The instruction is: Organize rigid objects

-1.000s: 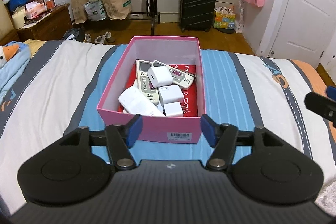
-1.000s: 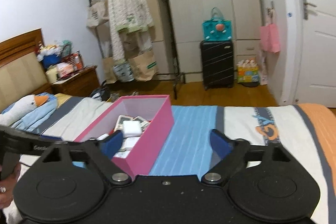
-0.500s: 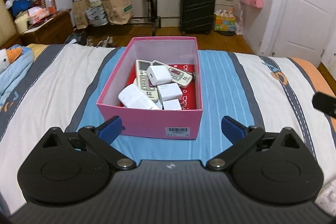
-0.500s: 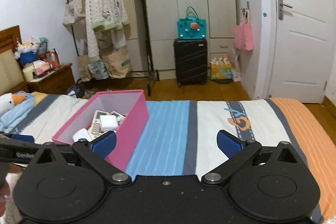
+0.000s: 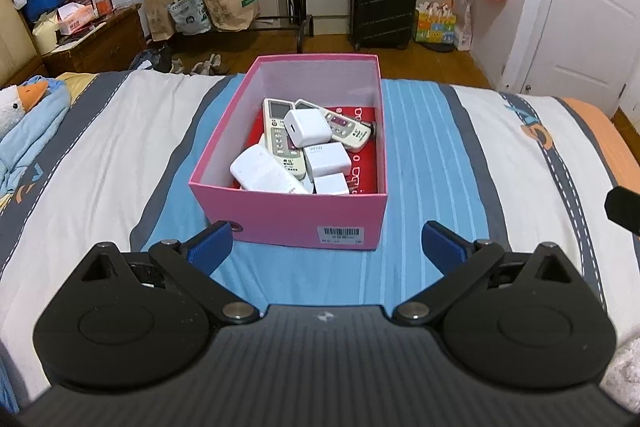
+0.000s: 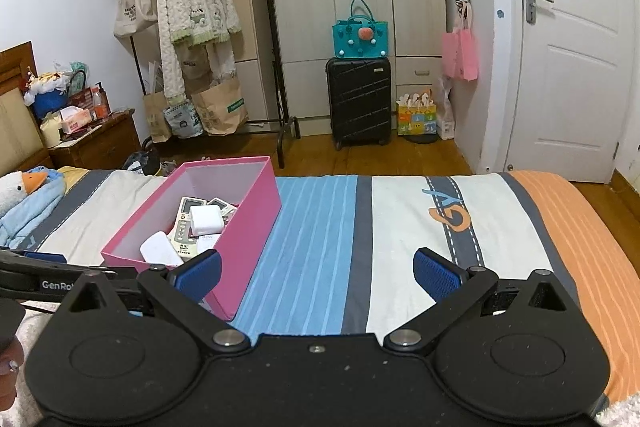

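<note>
A pink box stands on the striped bed. It holds two white remote controls and several white charger blocks. My left gripper is open and empty, just in front of the box's near wall. My right gripper is open and empty, to the right of the box, over the blue stripes. The left gripper's arm shows at the left edge of the right wrist view.
A goose plush on a blue blanket lies at the bed's left. Beyond the bed stand a nightstand, a clothes rack, a black suitcase, a wardrobe and a white door.
My left gripper opened wide and drew back a little from the box. My right gripper rose and turned right, so the box sits farther left in its view.
</note>
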`<state>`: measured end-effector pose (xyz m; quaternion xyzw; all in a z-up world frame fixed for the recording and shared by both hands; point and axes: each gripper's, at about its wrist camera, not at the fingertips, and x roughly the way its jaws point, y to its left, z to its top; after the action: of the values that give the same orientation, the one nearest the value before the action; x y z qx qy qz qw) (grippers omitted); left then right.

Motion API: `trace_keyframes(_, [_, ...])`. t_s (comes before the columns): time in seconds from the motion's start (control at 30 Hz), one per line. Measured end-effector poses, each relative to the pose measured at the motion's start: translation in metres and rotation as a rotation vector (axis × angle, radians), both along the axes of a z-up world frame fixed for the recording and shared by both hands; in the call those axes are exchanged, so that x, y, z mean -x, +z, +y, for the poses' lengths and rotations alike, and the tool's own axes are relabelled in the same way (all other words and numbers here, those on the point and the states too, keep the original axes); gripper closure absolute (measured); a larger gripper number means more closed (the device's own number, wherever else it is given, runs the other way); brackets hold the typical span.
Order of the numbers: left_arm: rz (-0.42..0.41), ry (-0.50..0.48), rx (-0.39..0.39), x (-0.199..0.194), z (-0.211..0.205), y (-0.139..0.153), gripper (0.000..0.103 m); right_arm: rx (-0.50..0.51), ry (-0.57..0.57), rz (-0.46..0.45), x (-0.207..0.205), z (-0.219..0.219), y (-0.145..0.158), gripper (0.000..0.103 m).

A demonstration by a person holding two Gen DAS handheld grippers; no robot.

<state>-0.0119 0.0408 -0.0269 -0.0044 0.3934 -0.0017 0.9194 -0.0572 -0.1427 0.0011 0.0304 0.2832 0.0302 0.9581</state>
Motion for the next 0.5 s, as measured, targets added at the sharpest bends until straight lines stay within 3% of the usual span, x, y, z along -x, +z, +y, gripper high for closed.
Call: trace_keyframes(0.5, [0.034,-0.010,-0.031,0.0001,-0.0032,-0.0046,0.001,0.037,-0.013,0.009,-0.0022,0.0085,-0.0037,0.000])
